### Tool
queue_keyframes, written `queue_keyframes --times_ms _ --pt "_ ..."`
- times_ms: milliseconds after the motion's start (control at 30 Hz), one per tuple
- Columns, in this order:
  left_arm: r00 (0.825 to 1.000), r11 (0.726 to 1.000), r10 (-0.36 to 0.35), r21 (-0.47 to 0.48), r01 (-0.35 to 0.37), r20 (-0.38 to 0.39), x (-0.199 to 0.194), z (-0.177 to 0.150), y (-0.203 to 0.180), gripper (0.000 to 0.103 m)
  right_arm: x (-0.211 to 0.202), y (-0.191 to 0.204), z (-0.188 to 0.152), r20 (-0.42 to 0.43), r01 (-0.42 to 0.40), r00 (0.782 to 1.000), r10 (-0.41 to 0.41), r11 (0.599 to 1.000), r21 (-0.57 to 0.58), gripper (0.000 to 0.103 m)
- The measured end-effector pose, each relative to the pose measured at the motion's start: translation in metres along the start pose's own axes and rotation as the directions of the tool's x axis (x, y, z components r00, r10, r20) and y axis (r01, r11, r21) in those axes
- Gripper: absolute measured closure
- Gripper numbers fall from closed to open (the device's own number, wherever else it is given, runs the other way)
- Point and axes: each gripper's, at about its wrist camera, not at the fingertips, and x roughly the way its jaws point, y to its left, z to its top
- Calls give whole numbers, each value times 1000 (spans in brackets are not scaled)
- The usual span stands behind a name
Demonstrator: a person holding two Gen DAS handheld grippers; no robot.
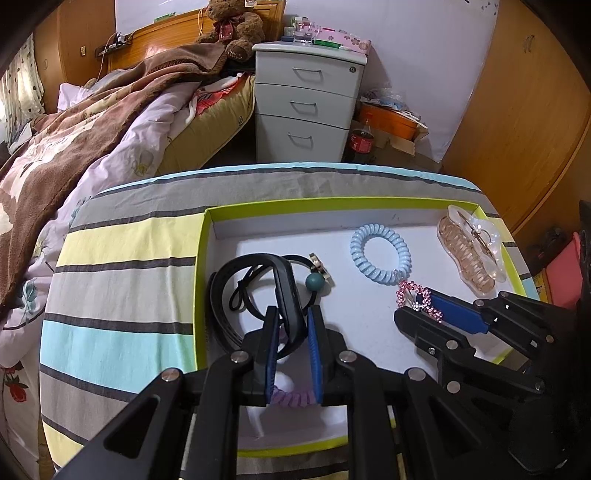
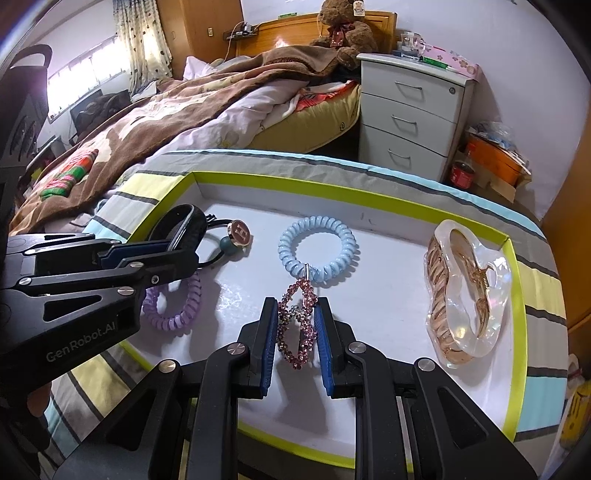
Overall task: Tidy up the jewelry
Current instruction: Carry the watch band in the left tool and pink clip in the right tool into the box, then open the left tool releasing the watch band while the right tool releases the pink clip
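The pink rhinestone hair clip (image 2: 298, 325) lies in the shallow white tray (image 2: 388, 236) with the lime-green rim, near its front middle, and the right claw (image 2: 295, 339) pinches it between its blue pads, one pad on each long side of the clip. The clip's far tip touches the light blue spiral hair tie (image 2: 317, 245), which lies flat just beyond it. To the left in the tray, the left claw (image 1: 291, 332) is pressed onto the black wristband (image 1: 286, 291), gripping one upright stretch of the band between its pads; the rest of the band loops on the tray floor beside a thin black hair elastic (image 1: 240, 291) with a teal bead (image 1: 315, 283) and a round gold-rimmed charm (image 2: 240, 232). A purple spiral hair tie (image 2: 173, 306) lies under and just in front of the left claw, partly hidden by it. At the right end of the tray a large clear hair claw clip (image 2: 465, 295) with amber teeth rests on its side, well apart from both claws. The tray sits on a surface covered with a cloth (image 1: 122, 280) striped in grey, yellow and light blue. Beyond it stand a bed (image 1: 110, 122) with a brown blanket, a teddy bear (image 1: 232, 26) at the headboard, and a white three-drawer nightstand (image 1: 306, 107).
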Motion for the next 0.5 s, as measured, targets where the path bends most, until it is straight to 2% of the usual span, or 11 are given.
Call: queue_keyframes --times_ms 500 --pt "1000 1000 14 0 -14 -10 1 2 2 84 1 -1 -1 5 5 1000 -5 1000 -3 82"
